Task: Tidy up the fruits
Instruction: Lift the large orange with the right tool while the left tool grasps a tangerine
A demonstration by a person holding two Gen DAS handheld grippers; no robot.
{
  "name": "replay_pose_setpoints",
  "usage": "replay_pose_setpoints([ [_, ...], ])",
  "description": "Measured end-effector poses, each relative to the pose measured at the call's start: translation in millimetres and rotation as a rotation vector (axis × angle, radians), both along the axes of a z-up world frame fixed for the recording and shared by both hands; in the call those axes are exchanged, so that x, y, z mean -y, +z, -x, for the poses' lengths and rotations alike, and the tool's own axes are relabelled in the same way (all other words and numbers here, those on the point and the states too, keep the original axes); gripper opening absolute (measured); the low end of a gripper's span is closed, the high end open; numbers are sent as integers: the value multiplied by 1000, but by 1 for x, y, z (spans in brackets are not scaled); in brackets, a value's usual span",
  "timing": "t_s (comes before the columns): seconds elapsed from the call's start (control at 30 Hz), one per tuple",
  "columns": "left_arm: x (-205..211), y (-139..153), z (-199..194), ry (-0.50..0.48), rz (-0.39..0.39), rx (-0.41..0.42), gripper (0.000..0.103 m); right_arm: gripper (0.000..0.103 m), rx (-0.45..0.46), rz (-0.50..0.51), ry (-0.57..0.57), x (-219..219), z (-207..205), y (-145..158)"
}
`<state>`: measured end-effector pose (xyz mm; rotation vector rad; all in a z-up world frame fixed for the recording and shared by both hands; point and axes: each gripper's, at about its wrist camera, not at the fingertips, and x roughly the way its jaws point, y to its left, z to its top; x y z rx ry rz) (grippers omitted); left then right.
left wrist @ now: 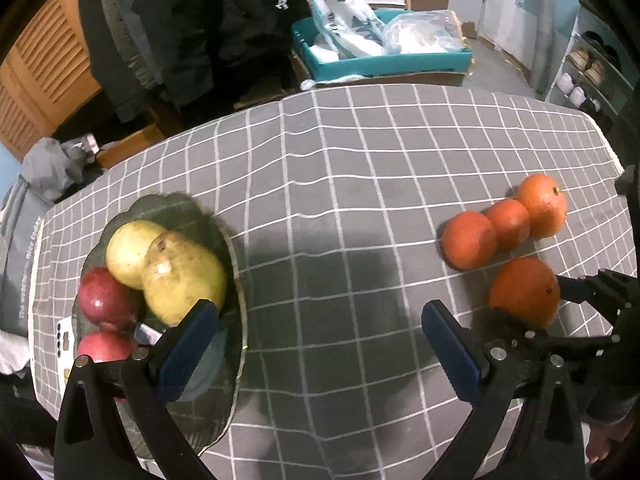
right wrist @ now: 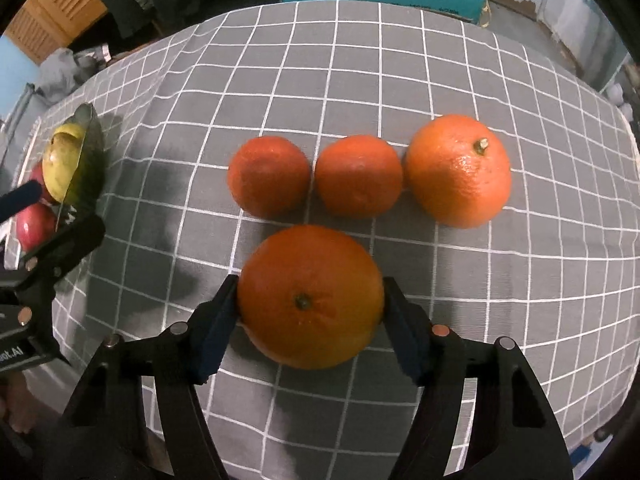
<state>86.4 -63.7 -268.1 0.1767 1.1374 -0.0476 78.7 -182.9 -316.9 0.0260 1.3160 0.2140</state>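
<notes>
1. Here, the right gripper [right wrist: 310, 312] is clamping the nearest orange [right wrist: 311, 297], its two blue pads pressing the fruit's left and right sides while the orange is sitting on the checked tablecloth [right wrist: 360, 60].
2. Just beyond it, three more oranges are lying in a row: a left orange [right wrist: 269, 176], a middle orange [right wrist: 358, 176] touching or nearly touching its neighbours, and a larger right orange [right wrist: 459, 170] showing its stem.
3. In the left wrist view, the left gripper [left wrist: 320, 340] is standing wide open over bare cloth, with nothing between its jaws.
4. Its left finger is overlapping the near right rim of the dark plate [left wrist: 236, 264], which is sitting at the left side of the table.
5. On that plate two yellow-green pears [left wrist: 182, 276] are lying against each other, with two red apples [left wrist: 102, 296] at their near left.
6. The plate and the group of oranges are lying well apart, with open tablecloth between them.
7. Beyond the table's far edge, a teal tray [left wrist: 384, 62] is holding white plastic bags.
</notes>
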Motion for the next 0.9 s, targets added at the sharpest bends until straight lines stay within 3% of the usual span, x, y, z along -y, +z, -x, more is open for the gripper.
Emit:
replay_pose_setpoints([
  [0.6,61,-27,-31,-123,116,-69,103,68,69,34,-206,103,29,26],
  [0.9,82,-44,-39,-148,129,-100,103,68,71,21,-252,115,23,22],
])
